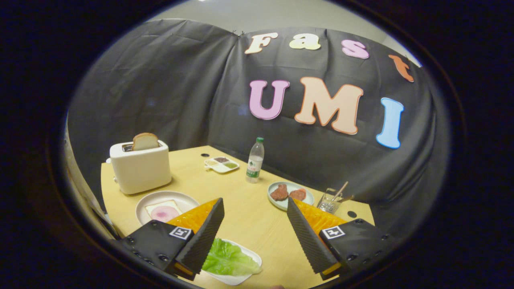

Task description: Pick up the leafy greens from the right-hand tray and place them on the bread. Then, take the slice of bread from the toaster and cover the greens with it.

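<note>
My gripper (255,205) is open above the wooden table, nothing between its fingers. A green lettuce leaf (228,259) lies on a white tray (253,254) low between the fingers, partly hidden under the left finger. Beyond the left finger, a white plate (152,198) holds a bread slice (162,211) with a pink round slice on top. Behind that plate stands a white toaster (140,168) with a slice of bread (145,141) sticking up from its slot.
A clear water bottle (255,161) with a green cap stands mid-table. A pale plate (307,192) with two dark meat pieces lies beyond the right finger, a glass (330,202) with sticks beside it. A small divided dish (221,163) sits at the back.
</note>
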Demonstrator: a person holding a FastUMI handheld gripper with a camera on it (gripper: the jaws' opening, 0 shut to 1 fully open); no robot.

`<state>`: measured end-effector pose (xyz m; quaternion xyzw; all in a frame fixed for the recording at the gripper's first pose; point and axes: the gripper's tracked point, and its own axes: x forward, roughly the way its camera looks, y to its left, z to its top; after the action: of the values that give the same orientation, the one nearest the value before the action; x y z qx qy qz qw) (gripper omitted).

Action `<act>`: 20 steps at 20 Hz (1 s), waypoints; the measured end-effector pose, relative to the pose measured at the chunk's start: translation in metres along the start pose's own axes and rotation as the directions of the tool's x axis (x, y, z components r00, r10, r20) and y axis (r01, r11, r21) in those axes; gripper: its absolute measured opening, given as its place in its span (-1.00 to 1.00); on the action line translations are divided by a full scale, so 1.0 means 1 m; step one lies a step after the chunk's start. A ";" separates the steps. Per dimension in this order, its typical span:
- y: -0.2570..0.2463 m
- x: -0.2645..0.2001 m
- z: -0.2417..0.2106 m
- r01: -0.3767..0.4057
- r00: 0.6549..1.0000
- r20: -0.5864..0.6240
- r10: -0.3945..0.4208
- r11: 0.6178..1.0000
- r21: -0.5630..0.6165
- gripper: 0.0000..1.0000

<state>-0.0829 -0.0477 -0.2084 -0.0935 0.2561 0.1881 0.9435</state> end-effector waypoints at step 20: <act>0.046 0.018 -0.148 -0.217 0.895 -0.391 0.213 0.975 0.034 1.00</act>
<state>-0.1532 -0.0403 -0.3475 -0.1056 0.4476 0.2701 0.8459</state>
